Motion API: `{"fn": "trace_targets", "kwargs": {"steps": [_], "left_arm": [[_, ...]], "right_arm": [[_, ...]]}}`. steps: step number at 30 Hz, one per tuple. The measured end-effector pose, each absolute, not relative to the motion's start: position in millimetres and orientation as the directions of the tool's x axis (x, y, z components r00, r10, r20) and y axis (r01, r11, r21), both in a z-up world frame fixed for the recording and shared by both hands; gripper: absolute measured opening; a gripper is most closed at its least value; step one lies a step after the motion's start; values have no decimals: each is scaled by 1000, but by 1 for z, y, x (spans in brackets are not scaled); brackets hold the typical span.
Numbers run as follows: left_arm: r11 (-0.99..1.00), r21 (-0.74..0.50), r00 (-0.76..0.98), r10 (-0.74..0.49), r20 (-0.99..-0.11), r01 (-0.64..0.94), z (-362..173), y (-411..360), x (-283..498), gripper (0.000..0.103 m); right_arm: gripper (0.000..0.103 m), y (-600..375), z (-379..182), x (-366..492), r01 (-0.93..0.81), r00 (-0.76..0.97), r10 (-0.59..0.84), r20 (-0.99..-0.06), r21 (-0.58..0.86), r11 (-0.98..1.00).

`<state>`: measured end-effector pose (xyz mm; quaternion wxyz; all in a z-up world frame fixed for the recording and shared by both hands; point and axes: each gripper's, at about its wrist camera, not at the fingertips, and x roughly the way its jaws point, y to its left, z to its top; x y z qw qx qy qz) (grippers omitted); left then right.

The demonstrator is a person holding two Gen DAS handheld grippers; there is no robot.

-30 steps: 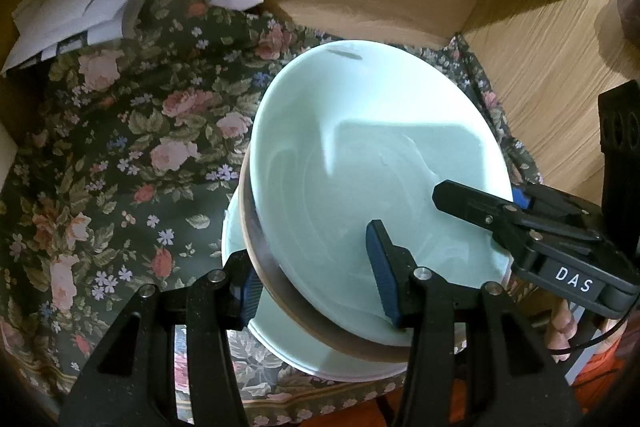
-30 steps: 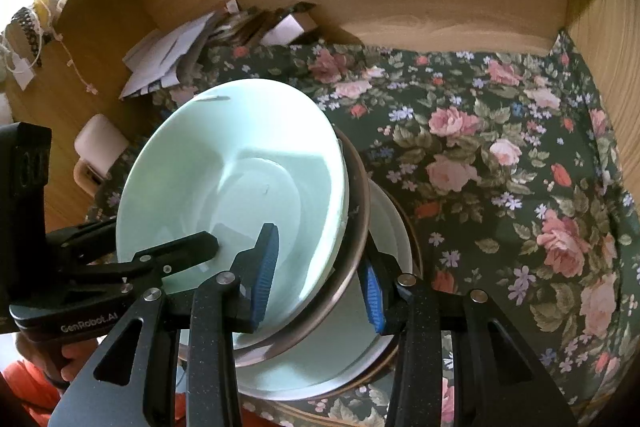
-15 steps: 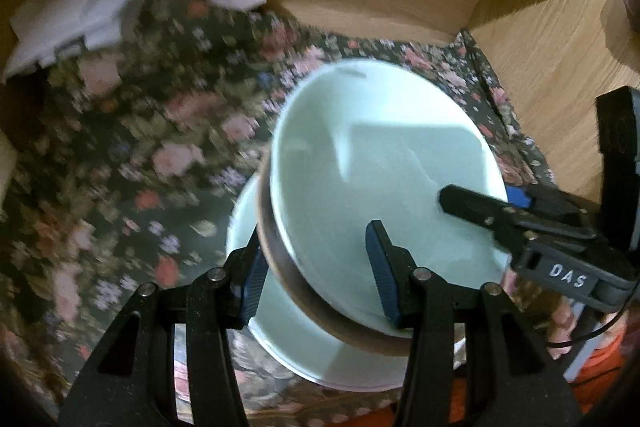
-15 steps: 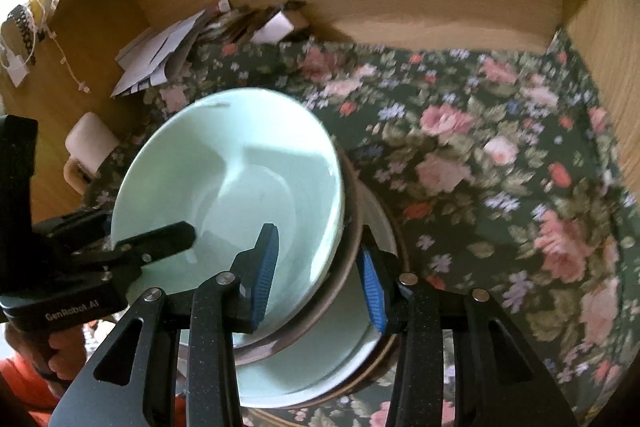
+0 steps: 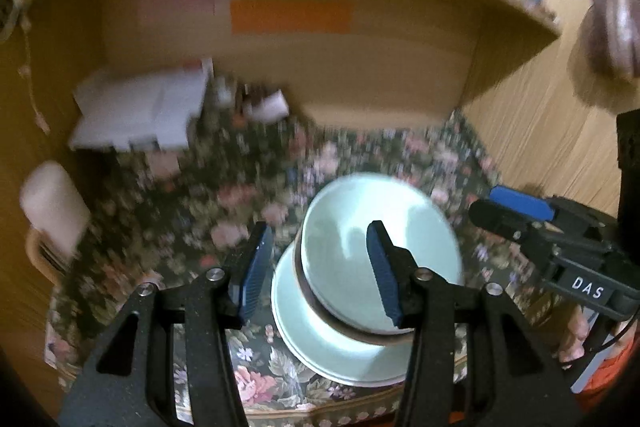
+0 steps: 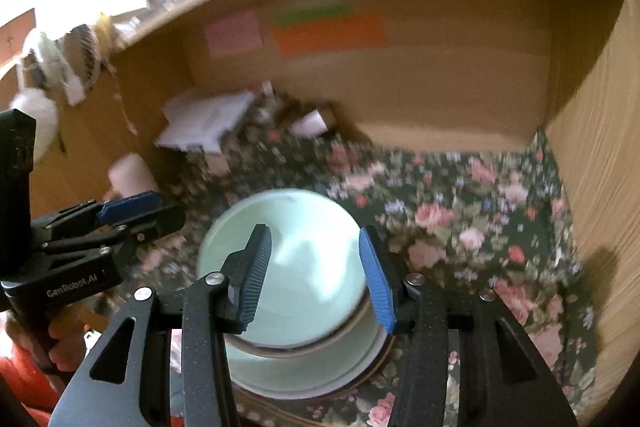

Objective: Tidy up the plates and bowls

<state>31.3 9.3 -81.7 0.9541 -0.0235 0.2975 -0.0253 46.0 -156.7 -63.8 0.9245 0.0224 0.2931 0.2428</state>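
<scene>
Bowl [image 5: 380, 251]: pale green, glazed, stacked on plates [image 5: 320, 339] at 6 o'clock of the floral cloth [image 5: 180, 211]
Feel: probably heavy-ish, slick, chippable
Hold: rim, opposite sides
Left gripper [image 5: 320, 271]: jaws just opened, gripping nothing
Right gripper [image 6: 316, 275]: same, just opened, clear of the bowl

White letters "DAS" stand on the right gripper [image 5: 516, 215] at four o'clock, and "GenRobot.AI" stands on the left gripper [image 6: 132, 213] at nine o'clock.

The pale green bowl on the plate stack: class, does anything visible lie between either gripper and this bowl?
Nothing visible does. The pale green bowl sits on the plates, and both the left gripper and right gripper, jaws just opened and empty, face it with only air between.
</scene>
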Motion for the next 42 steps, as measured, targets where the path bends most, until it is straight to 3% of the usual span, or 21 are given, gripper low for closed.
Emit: {"fn": "trace_targets", "kwargs": {"steps": [8,15,21,42], "left_arm": [[1000,-19,931,-27,-364,22,-40,-2,-17,66],[1000,-14,970,-14,-244,11,-25,-6,-49,84],[1000,-16,979,-7,-203,4,-25,-7,-61,97],[999,-44,981,-24,-193,15,-30,-5,-65,100]], "right_arm": [[57,-161,-29,4,-465,790,485,-374,151,873],[83,-166,-16,-20,-455,839,469,-276,118,883],[102,-168,-13,-32,-448,857,457,-239,94,889],[103,-169,-15,-35,-427,870,436,-231,93,900]]}}
